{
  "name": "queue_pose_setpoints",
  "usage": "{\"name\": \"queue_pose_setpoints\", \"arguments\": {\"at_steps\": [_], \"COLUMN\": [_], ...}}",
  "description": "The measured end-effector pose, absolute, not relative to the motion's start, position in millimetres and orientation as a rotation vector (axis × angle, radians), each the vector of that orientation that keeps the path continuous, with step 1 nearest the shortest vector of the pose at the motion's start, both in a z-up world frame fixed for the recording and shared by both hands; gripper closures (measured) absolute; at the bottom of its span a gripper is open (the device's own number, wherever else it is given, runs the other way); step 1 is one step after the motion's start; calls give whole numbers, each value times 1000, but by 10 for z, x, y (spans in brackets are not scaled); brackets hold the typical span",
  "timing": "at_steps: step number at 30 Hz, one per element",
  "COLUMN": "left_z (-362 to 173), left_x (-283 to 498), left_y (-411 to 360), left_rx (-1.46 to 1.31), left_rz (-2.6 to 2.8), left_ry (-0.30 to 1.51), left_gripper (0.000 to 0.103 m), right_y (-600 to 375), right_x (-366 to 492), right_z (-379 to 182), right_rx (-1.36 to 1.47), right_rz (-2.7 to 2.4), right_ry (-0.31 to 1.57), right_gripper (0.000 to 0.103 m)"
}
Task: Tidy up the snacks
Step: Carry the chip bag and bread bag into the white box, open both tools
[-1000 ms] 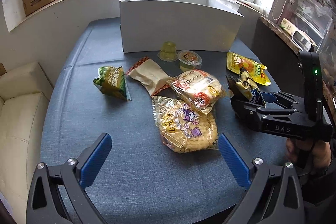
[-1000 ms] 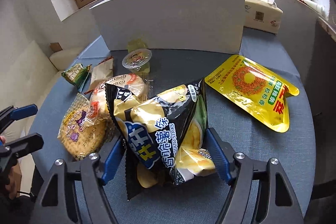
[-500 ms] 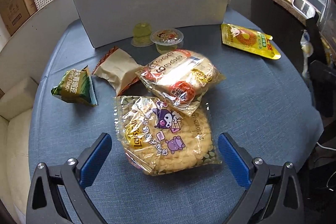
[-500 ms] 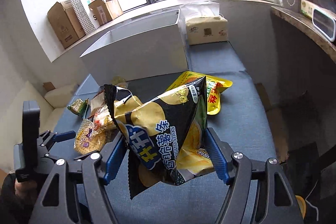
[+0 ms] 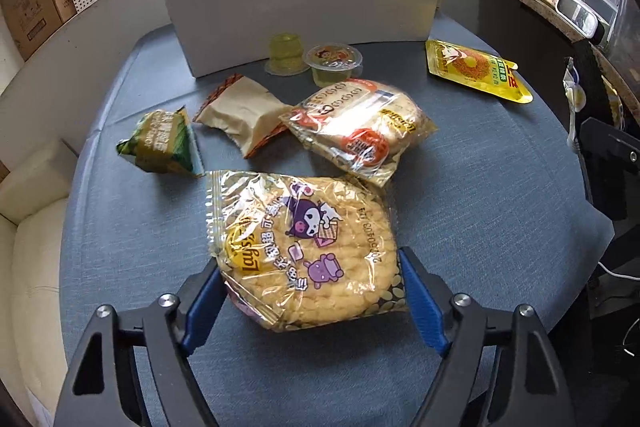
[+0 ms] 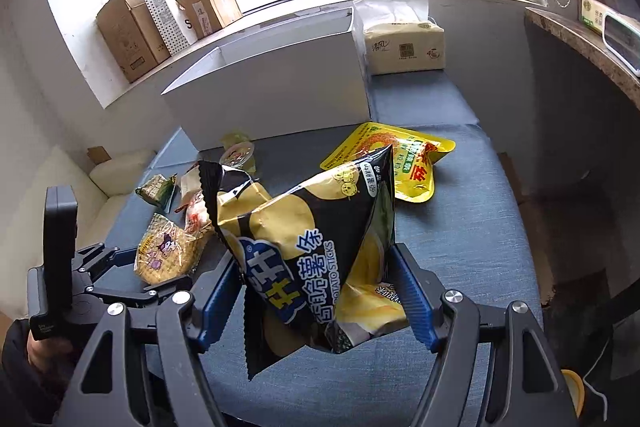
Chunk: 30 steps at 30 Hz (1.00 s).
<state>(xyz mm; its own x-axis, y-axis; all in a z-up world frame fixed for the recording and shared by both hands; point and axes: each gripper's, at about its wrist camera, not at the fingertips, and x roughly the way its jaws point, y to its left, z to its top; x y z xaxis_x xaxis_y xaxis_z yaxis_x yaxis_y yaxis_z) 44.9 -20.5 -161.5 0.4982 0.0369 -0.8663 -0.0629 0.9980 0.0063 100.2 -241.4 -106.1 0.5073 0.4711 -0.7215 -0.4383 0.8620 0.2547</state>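
Observation:
My left gripper (image 5: 312,299) has its blue pads against both sides of the clear Lay's crisp bag (image 5: 304,251), which lies on the blue table (image 5: 480,219). From the right wrist view the same gripper (image 6: 132,279) is at that bag (image 6: 168,255). My right gripper (image 6: 316,303) is shut on a black and yellow potato sticks bag (image 6: 312,247) and holds it above the table. The white box (image 6: 276,91) stands open at the back; it also shows in the left wrist view (image 5: 304,3).
On the table lie a round bread pack (image 5: 360,127), a beige packet (image 5: 240,111), a green packet (image 5: 160,143), two jelly cups (image 5: 312,61) and a yellow pouch (image 5: 476,71). A tissue pack (image 6: 400,39) stands right of the box.
My left gripper has moved forward and closed onto the Lay's bag. My right gripper has lifted the potato sticks bag up and back from the table.

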Motion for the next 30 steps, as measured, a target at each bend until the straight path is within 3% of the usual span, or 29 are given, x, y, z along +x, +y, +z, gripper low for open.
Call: {"name": "queue_pose_setpoints", "arguments": {"at_steps": [13, 23, 30], "left_z": [-822, -55, -28], "left_x": [185, 1284, 2449], "left_y": [373, 575, 809], "left_rx": [-179, -162, -182], "left_rz": [77, 50, 50], "left_ry": [876, 732, 769], "left_gripper": [18, 18, 18], "right_y": [-1864, -1431, -1161], "right_x": [1072, 2089, 3112], "right_z": [-804, -84, -30], "right_rx": [-76, -141, -100], "right_rz": [661, 634, 574], "right_ry": [816, 671, 737], "right_gripper": [26, 26, 26]}}
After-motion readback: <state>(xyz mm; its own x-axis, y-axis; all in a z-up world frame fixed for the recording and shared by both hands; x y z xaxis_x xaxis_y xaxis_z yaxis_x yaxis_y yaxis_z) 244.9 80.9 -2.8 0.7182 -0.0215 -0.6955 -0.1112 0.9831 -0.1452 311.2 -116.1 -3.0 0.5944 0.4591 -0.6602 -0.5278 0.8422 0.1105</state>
